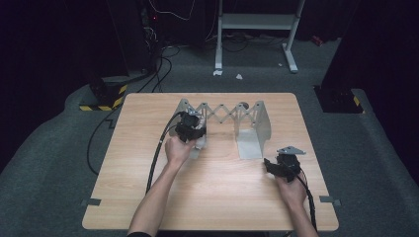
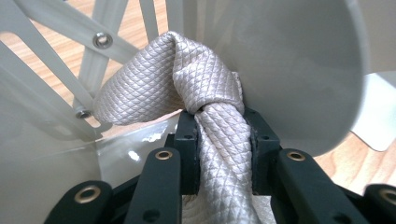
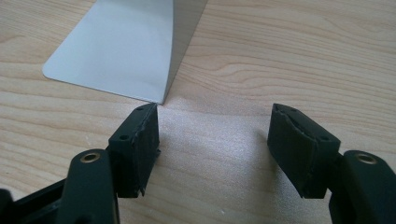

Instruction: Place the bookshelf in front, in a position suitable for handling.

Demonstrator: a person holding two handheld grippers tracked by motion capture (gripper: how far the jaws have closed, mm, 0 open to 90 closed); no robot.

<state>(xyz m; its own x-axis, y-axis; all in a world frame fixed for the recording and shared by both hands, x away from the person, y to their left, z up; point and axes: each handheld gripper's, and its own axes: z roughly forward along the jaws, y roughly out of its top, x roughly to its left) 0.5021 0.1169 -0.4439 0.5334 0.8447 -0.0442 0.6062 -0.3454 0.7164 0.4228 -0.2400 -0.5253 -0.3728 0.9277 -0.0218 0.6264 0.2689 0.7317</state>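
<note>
One table (image 1: 212, 187) is carrying one grey rack (image 1: 225, 118) with two end plates joined by a scissor lattice. At the rack's left end, one left gripper (image 2: 223, 144) is clamping one cream quilted tie (image 2: 187, 79), its jaws partly closed and its pads pressing the band just below the knot, between the left end plate and the lattice. To the right, one right gripper (image 3: 212, 149) is standing wide open and empty over bare wood beside the right plate's foot. No writing is showing anywhere

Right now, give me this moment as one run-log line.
left gripper: shut on knotted tie | place: at expanding rack | right gripper: open, holds nothing, over table
</note>
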